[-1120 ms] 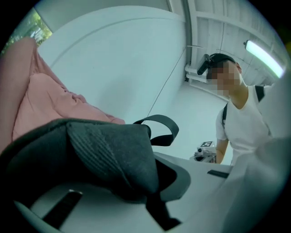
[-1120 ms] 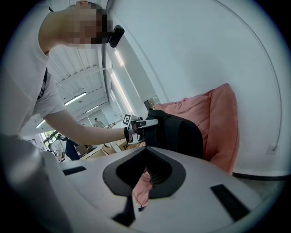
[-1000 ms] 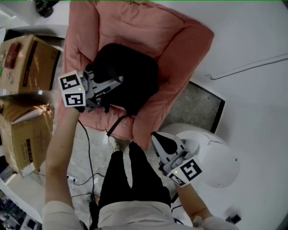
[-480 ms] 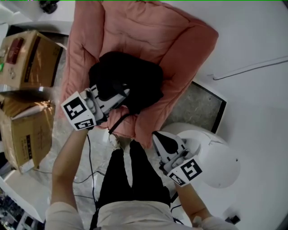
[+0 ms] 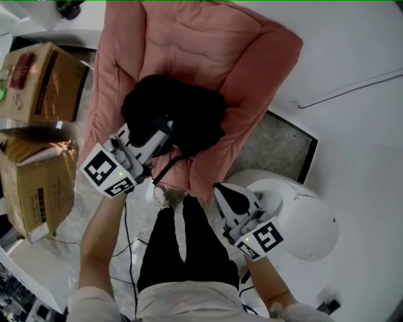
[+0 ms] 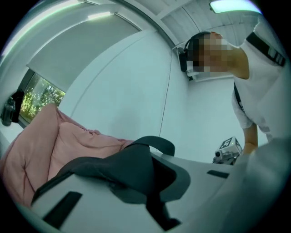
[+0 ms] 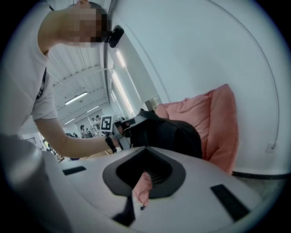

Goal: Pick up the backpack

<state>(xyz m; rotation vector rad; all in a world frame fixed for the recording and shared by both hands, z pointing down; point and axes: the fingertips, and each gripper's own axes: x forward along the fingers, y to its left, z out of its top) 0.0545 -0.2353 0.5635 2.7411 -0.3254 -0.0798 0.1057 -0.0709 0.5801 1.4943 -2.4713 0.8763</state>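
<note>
At five o'clock the right gripper [image 5: 225,194] hovers by a white dome [image 5: 308,229], fingers pressed together, empty. The left gripper [image 5: 160,131] has its fingers pinching the black backpack [image 5: 189,110] at its seven-o'clock edge; it rests on the pink beanbag [image 5: 189,38]. Grey floor [image 5: 277,146] lies open at four o'clock, a white wall [image 5: 352,132] beyond. Cardboard boxes [image 5: 38,88] crowd nine o'clock, contents unseen.

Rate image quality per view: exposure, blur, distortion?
Head view: even light, sharp, but the backpack is crushed to featureless black on the pink cushion. Left gripper view: heavy fisheye, dark corners, ceiling lamp blown out, left gripper soft up close. Right gripper view: same fisheye, right gripper blurred, backpack beyond it clearer.
</note>
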